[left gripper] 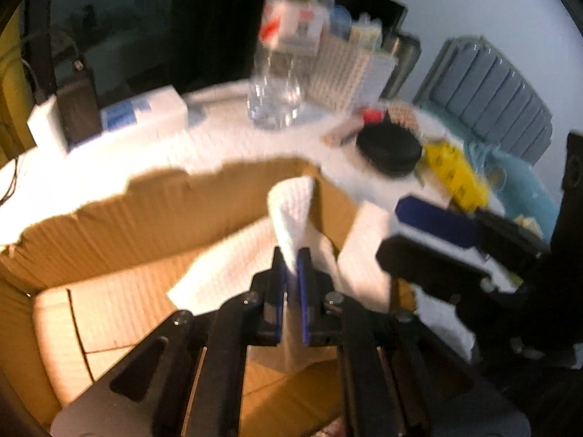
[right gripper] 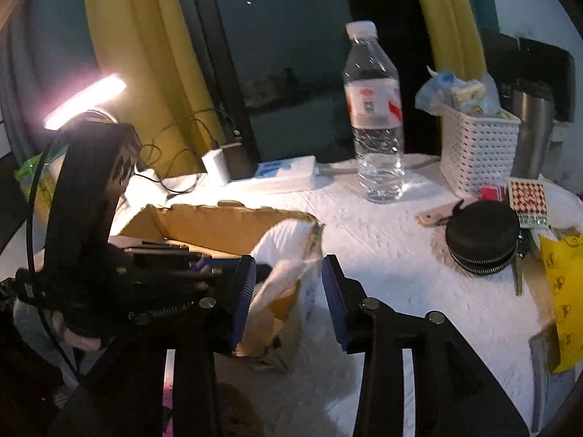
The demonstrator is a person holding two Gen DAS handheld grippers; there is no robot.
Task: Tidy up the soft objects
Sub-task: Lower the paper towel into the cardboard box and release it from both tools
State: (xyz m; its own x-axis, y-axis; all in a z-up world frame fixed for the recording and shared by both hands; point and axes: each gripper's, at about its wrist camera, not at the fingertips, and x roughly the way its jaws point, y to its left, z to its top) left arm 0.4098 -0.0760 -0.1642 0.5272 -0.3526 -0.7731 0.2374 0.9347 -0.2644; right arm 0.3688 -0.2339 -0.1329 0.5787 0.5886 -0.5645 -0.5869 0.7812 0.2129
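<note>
Two grippers work at a cardboard box (left gripper: 153, 211) on the white tabletop (right gripper: 393, 255). The left gripper (left gripper: 290, 273) has its jaws pressed together on a white cloth (left gripper: 291, 211), which stands up over the box's inside beside its right wall; more white cloth lies on the box floor. The right gripper (right gripper: 288, 298) hovers just outside the box's near corner, jaws spread and holding nothing. Behind stand a water bottle (right gripper: 377, 116), a white basket (right gripper: 477, 153) and a round black case (right gripper: 481, 236).
</note>
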